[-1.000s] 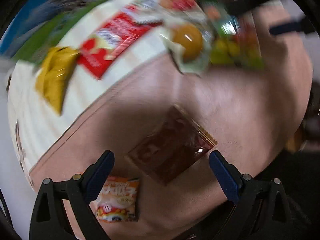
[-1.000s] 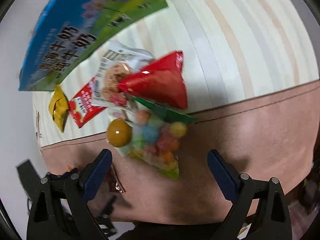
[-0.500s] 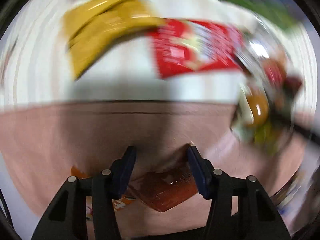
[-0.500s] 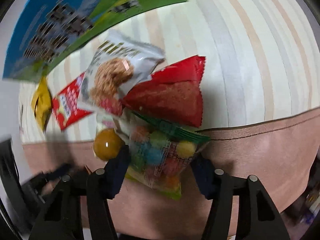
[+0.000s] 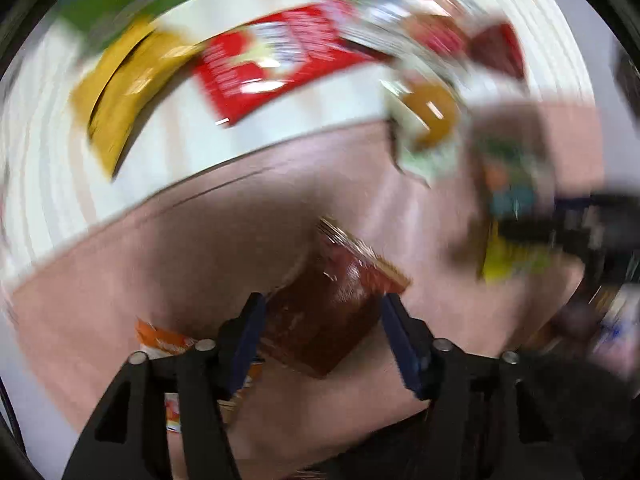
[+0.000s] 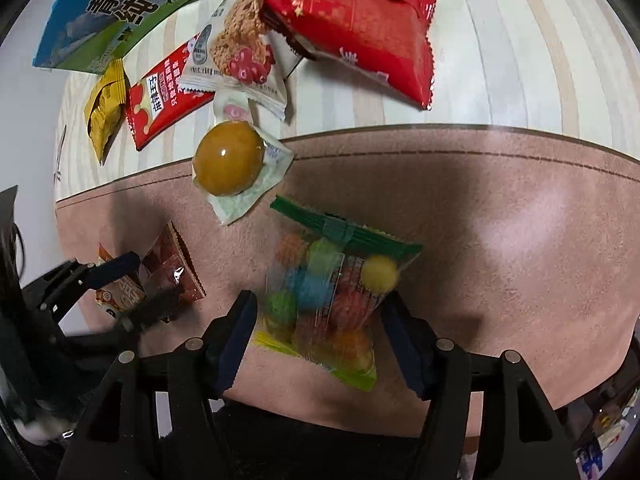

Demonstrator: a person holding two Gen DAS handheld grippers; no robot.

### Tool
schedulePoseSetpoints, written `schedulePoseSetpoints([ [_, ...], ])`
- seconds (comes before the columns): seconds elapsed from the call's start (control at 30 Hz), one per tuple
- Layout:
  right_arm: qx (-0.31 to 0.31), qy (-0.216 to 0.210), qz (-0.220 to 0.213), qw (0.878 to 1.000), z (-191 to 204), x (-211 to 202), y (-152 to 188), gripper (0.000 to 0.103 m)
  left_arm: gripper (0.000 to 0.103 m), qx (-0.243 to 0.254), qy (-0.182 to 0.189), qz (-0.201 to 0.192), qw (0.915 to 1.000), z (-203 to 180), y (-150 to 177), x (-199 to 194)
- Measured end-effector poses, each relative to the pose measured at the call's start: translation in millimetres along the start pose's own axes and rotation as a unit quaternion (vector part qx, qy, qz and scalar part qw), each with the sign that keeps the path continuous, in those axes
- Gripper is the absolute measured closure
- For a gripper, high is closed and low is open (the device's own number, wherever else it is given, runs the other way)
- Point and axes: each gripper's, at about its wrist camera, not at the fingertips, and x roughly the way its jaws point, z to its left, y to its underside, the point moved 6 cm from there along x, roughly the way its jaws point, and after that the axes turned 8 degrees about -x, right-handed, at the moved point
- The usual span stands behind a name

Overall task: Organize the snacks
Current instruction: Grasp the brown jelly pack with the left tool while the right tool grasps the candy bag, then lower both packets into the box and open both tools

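Note:
My left gripper (image 5: pixel 322 312) is shut on a dark brown snack packet (image 5: pixel 328 312), held just above the pink mat (image 5: pixel 200 248); it also shows in the right wrist view (image 6: pixel 172 268). My right gripper (image 6: pixel 318 312) is shut on a clear bag of coloured candy balls (image 6: pixel 324 292) with a green top strip. The left wrist view is blurred by motion. The left gripper (image 6: pixel 132 288) is at the lower left of the right wrist view.
An orange-and-white packet (image 5: pixel 168 344) lies on the mat beside the left fingers. On the striped tabletop (image 6: pixel 520 60) lie a yellow bag (image 6: pixel 104 116), a red packet (image 6: pixel 164 104), a white cereal packet (image 6: pixel 236 52), a red triangular packet (image 6: pixel 360 36), an egg-shaped snack (image 6: pixel 232 160) and a blue-green milk carton (image 6: pixel 120 4).
Both grippers narrowed from wide open onto their packets. The right one pulled the candy bag out of the pile toward the mat's near edge. The left view swung about.

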Motion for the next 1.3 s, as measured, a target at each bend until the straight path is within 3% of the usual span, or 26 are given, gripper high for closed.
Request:
schedulePoseSetpoints([
  [0.07, -0.002, 0.005, 0.001, 1.000, 2, 3, 1, 0.035, 0.037, 0.060, -0.054, 0.011, 0.9967, -15, 0, 12],
  [0.17, 0.008, 0.009, 0.001, 1.000, 7, 8, -2, 0.035, 0.041, 0.047, -0.060, 0.006, 0.9971, -17, -11, 23],
  [0.23, 0.018, 0.013, -0.001, 1.000, 9, 11, -4, 0.035, 0.045, -0.012, -0.033, 0.003, 0.9994, -4, -24, 21],
  [0.3, 0.032, 0.015, -0.016, 0.999, 11, 16, -9, 0.038, 0.045, -0.112, 0.012, 0.000, 0.9937, 17, -33, 16],
  [0.37, 0.031, 0.033, -0.022, 0.999, 9, 16, -10, 0.045, 0.044, -0.213, 0.054, -0.007, 0.9756, 42, -37, 11],
  [0.47, -0.007, 0.047, -0.027, 0.998, 18, 16, -14, 0.045, 0.044, -0.282, 0.107, 0.002, 0.9535, 57, -36, 14],
  [0.53, -0.049, 0.054, -0.031, 0.997, 31, 16, -16, 0.045, 0.038, -0.274, 0.118, 0.009, 0.9544, 59, -33, 20],
  [0.57, -0.057, 0.057, -0.030, 0.996, 34, 16, -17, 0.044, 0.038, -0.251, 0.107, 0.014, 0.9620, 56, -30, 26],
  [0.67, -0.034, 0.035, -0.034, 0.998, 32, 18, -15, 0.036, 0.038, -0.204, 0.062, 0.018, 0.9769, 25, -32, 42],
  [0.73, -0.008, 0.030, -0.029, 0.999, 25, 21, -11, 0.036, 0.039, -0.198, 0.038, 0.012, 0.9794, 7, -37, 42],
  [0.8, 0.008, 0.035, -0.035, 0.999, 18, 20, -10, 0.036, 0.047, -0.209, 0.026, -0.002, 0.9776, -1, -39, 40],
  [0.93, 0.017, 0.063, -0.049, 0.997, 18, 24, -7, 0.048, 0.047, -0.230, 0.028, -0.018, 0.9726, -22, -42, 24],
  [1.13, 0.029, 0.011, -0.067, 0.997, 6, -4, 12, 0.049, 0.047, -0.242, 0.067, -0.038, 0.9672, -50, -24, -9],
  [1.3, 0.009, -0.043, -0.103, 0.994, 24, -67, 12, 0.049, 0.047, -0.236, 0.103, -0.094, 0.9616, -61, -34, -80],
])
